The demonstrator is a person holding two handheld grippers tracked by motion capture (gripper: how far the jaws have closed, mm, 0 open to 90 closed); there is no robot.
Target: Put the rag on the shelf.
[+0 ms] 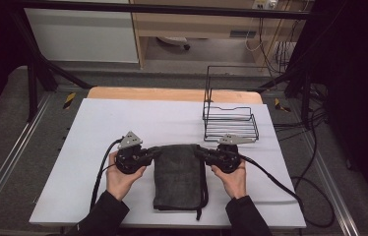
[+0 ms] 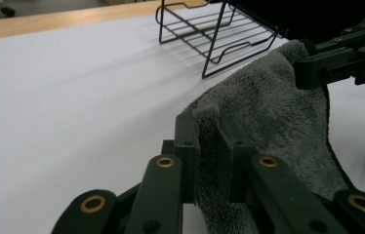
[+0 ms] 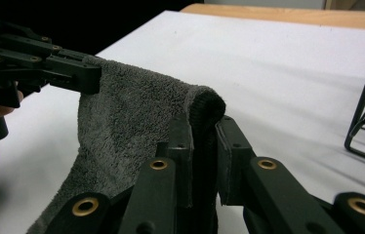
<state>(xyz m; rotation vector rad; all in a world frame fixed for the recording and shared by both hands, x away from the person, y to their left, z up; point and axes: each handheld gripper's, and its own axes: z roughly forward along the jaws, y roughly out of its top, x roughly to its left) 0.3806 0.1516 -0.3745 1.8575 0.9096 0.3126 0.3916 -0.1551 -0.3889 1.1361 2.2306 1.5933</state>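
Note:
A dark grey towel [image 1: 178,172] hangs between the two grippers above the white table [image 1: 123,123], its lower part lying folded toward the front edge. My left gripper [image 1: 156,151] is shut on the towel's upper left corner [image 2: 209,117]. My right gripper [image 1: 199,151] is shut on the upper right corner [image 3: 205,105]. In the left gripper view the right gripper [image 2: 312,70] pinches the far corner. In the right gripper view the left gripper [image 3: 90,75] pinches the other corner. The towel's top edge sags slightly between them.
A black wire rack [image 1: 229,118] stands at the back right of the table, just behind my right gripper. Cables [image 1: 270,179] trail from both grippers across the table. A wooden strip [image 1: 172,93] runs along the table's far edge.

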